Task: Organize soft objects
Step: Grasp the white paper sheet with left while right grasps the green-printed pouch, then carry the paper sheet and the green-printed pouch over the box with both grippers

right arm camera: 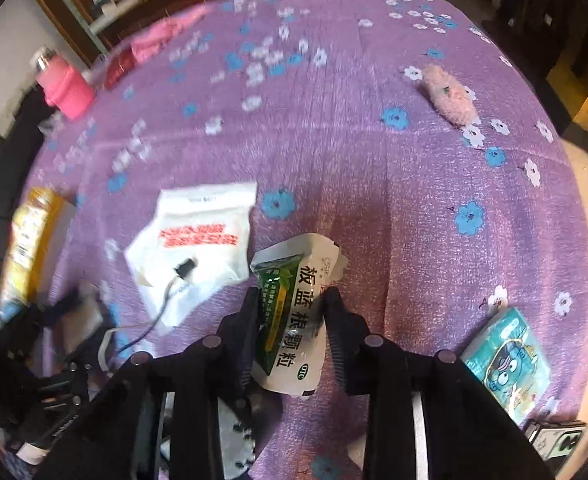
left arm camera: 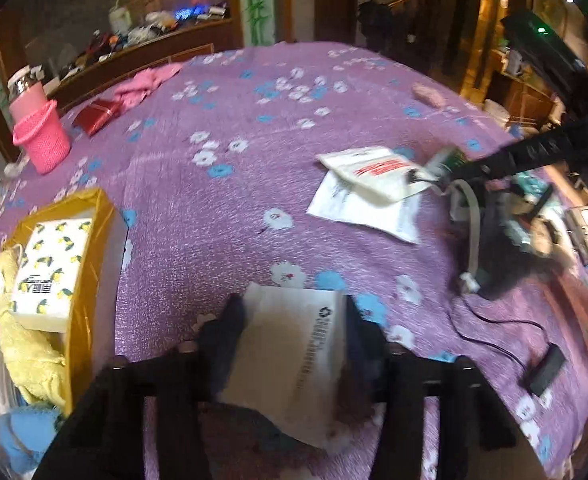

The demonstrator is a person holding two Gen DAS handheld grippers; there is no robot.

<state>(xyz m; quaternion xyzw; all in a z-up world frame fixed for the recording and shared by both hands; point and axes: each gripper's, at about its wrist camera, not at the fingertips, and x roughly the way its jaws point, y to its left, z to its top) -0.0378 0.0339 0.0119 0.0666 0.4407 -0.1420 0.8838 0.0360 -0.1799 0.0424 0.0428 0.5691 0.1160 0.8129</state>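
Observation:
My left gripper [left arm camera: 294, 320] is shut on a flat white packet [left arm camera: 294, 356] with small black print, held just above the purple flowered bedspread [left arm camera: 222, 216]. In the right wrist view my right gripper [right arm camera: 292, 300] is shut on a green-and-white sachet [right arm camera: 294, 280] that stands up between its fingers. That sachet [left arm camera: 447, 158] also shows at the right of the left wrist view, over two white pouches [left arm camera: 373, 184], one with red print. Those pouches [right arm camera: 202, 236] lie just left of my right gripper. A yellow bin [left arm camera: 90, 264] at the left holds a lemon-print tissue pack [left arm camera: 52, 264], a yellow towel [left arm camera: 26, 348] and blue cloth.
A pink fluffy item [right arm camera: 449, 96] lies far right on the bedspread. A teal cartoon tissue pack [right arm camera: 509, 360] sits at the near right. Pink basket [left arm camera: 44, 140], red pouch [left arm camera: 96, 114] and pink cloth [left arm camera: 142, 84] are at the far left. A black cable and plug [left arm camera: 545, 368] trail near right.

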